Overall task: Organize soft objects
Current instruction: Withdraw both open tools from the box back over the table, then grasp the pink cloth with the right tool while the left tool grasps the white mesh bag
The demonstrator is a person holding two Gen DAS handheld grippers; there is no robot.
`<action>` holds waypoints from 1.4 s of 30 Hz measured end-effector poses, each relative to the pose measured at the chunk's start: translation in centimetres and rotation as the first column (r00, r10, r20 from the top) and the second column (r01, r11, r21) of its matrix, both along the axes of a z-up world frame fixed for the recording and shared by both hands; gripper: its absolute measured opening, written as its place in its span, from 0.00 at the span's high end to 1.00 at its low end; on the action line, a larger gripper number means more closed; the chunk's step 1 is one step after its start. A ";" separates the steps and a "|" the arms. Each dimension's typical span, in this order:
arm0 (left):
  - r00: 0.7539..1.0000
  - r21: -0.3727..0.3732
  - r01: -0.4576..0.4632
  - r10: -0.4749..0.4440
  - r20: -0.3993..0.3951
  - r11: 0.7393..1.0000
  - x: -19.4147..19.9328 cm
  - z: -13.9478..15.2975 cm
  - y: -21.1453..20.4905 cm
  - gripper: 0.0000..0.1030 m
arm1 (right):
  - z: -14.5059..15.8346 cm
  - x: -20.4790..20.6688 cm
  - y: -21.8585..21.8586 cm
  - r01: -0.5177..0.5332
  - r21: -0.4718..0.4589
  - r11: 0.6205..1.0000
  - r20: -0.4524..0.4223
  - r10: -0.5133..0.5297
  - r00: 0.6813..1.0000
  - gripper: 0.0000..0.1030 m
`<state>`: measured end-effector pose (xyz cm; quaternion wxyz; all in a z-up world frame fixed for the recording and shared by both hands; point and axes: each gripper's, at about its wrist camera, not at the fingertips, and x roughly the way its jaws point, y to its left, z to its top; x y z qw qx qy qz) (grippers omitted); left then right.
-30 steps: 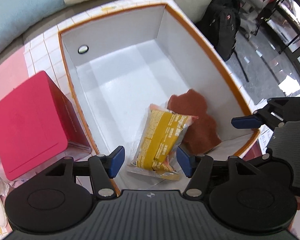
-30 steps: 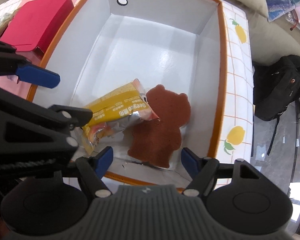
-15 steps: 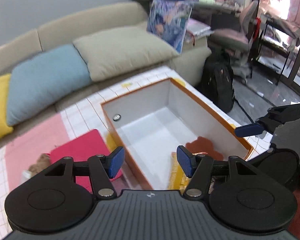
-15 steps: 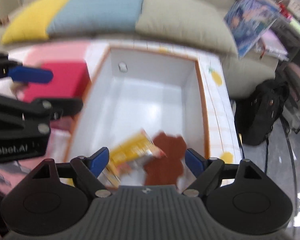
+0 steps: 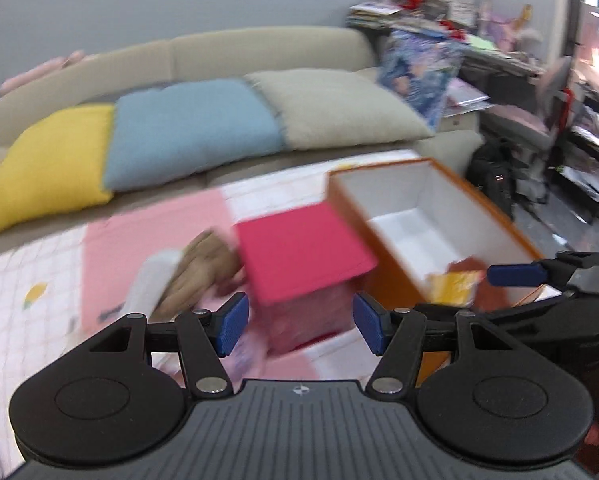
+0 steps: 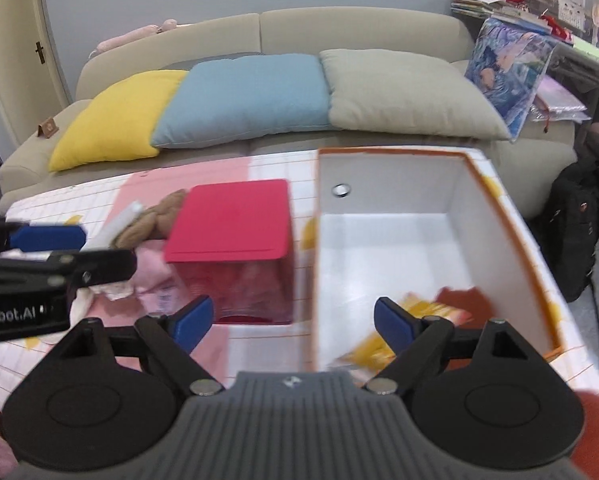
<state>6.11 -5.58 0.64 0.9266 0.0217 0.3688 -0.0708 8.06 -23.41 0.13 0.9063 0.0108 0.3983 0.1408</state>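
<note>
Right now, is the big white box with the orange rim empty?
Not empty. The big white box with the orange rim holds a yellow snack packet and a flat brown bear-shaped thing at its near end.

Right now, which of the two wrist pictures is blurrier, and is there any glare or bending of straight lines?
Left wrist view: heavy motion smear over the red box and the brown plush, and the window at top right is blown out. Right wrist view: sharper, the sofa pillows crisp, only the yellow packet near the claw smeared. Both views: fisheye bends the white box's rim.
</note>
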 end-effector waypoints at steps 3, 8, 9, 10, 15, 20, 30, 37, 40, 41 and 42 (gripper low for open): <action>0.997 -0.020 -0.063 0.062 -0.044 0.998 -1.0 -0.9 2.5 0.32 | -0.8 -0.4 2.4 -0.045 -0.015 0.999 -0.001 0.045 0.999 0.16; 0.984 -0.048 -0.162 0.157 -0.086 0.986 -2.6 -2.0 6.4 0.32 | -2.4 -1.0 7.2 -0.168 -0.086 0.982 -0.017 0.168 0.986 0.16; 0.979 -0.050 -0.184 0.179 -0.096 0.982 -2.9 -2.3 7.2 0.32 | -2.6 -1.0 8.0 -0.184 -0.086 0.979 -0.016 0.183 0.983 0.16; 0.974 -0.054 -0.207 0.200 -0.105 0.977 -3.2 -2.6 8.0 0.32 | -2.7 -1.3 8.7 -0.198 -0.084 0.977 -0.015 0.197 0.980 0.16; 0.955 -0.060 -0.279 0.270 -0.119 0.958 -3.7 -3.2 10.8 0.32 | -2.9 -1.9 12.5 -0.311 -0.122 0.942 0.032 0.317 0.948 0.17; 0.956 -0.028 -0.274 0.269 -0.114 0.961 -3.0 -3.8 12.3 0.32 | -3.0 -1.0 14.9 -0.374 -0.167 0.912 0.047 0.386 0.921 0.24; 0.975 0.020 -0.188 0.189 -0.113 0.982 1.3 -4.6 13.8 0.32 | -6.0 1.5 19.7 -0.490 -0.455 0.744 0.065 0.576 0.815 0.42; 0.976 0.024 -0.175 0.177 -0.124 0.984 2.7 -5.4 14.7 0.32 | -8.9 3.6 21.9 -0.517 -0.580 0.630 0.041 0.656 0.754 0.54; 0.979 0.030 -0.159 0.162 -0.126 0.987 3.4 -5.7 14.9 0.32 | -9.7 4.5 22.2 -0.526 -0.586 0.616 0.022 0.661 0.750 0.65; 0.979 0.031 -0.153 0.156 -0.128 0.988 3.6 -5.8 15.0 0.32 | -10.0 4.8 22.3 -0.531 -0.586 0.612 0.014 0.662 0.749 0.74; 0.980 0.031 -0.147 0.150 -0.132 0.989 3.9 -5.9 15.1 0.32 | -10.2 5.0 22.4 -0.537 -0.580 0.613 0.008 0.663 0.749 0.83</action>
